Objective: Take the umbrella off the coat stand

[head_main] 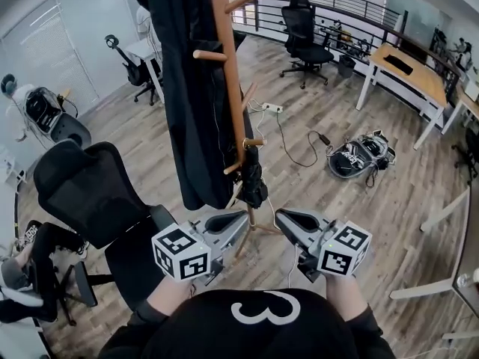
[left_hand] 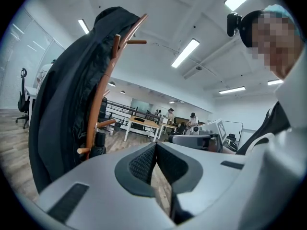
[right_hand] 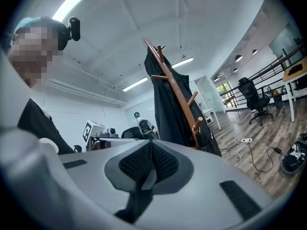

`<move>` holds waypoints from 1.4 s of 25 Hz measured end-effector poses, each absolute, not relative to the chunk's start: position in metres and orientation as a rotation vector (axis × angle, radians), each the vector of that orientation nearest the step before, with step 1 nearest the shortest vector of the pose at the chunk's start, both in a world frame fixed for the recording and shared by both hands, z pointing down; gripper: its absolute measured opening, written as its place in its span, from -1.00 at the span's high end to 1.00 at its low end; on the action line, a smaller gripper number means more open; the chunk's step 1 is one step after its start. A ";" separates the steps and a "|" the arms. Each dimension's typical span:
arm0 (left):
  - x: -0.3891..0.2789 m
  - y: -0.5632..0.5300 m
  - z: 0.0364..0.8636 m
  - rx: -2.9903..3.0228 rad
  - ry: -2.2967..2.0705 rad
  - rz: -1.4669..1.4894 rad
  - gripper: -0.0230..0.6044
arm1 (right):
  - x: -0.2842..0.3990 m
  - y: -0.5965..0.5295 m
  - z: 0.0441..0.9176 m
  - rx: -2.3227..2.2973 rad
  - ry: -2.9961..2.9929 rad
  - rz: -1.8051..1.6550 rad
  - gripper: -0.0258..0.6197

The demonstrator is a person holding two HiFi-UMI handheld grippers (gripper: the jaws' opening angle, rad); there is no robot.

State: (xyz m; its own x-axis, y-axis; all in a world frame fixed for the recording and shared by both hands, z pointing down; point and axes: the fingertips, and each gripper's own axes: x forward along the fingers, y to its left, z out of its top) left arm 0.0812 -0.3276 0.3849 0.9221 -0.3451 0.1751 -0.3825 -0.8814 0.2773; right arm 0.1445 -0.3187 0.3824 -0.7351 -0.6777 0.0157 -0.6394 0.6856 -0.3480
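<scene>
The umbrella [head_main: 254, 176] is found low on the coat stand [head_main: 228, 58], folded short and hung from one of the lower pegs, apparently by a loop at its top, so that it dangles just beside the wooden pole. A long black coat [head_main: 191, 111] is draped from the upper pegs on the left side of the pole and reaches down past the umbrella's peg, lying close beside the umbrella.

Both tools are held low in front of the body, roughly level and aimed at the foot of the stand, short of the umbrella and apart from it. The left tool [head_main: 239, 217] is seen with its jaws pressed together and nothing between them. The right tool [head_main: 282, 215] is likewise closed and empty. No grasp has been made yet, and the jaws would have to be spread before one could be.

A black office chair [head_main: 90, 193] stands near the stand on the left, close to the left tool. A cable [head_main: 288, 144] and a bag [head_main: 361, 155] lie on the wooden floor to the right, well clear. The coat is judged the likeliest thing to be snagged, and the peg's upward tilt suggests the loop must be lifted off.
</scene>
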 end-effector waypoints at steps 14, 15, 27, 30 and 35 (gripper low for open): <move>0.080 -0.416 0.429 2.734 -0.608 0.168 0.87 | 0.148 -0.432 0.428 -1.034 2.866 -0.597 0.83; 0.078 -0.419 0.432 2.727 -0.610 0.164 0.87 | 0.147 -0.436 0.431 -1.038 2.872 -0.597 0.83; 0.069 -0.442 0.446 2.724 -0.624 0.165 0.87 | 0.153 -0.494 0.463 -1.112 2.850 -0.690 0.67; 0.064 -0.445 0.448 2.710 -0.648 0.160 0.87 | 0.152 -0.507 0.469 -1.142 2.866 -0.695 0.38; 0.055 -0.451 0.452 2.693 -0.681 0.182 0.87 | 0.149 -0.525 0.470 -1.157 2.901 -0.592 0.29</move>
State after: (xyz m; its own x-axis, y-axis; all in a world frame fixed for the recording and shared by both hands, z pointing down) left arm 0.0549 -0.4509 0.4525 0.8759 -0.4353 0.2080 -0.4810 -0.8209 0.3078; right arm 0.1486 -0.5252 0.4698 -0.7346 -0.6571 0.1691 -0.6708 0.6659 -0.3264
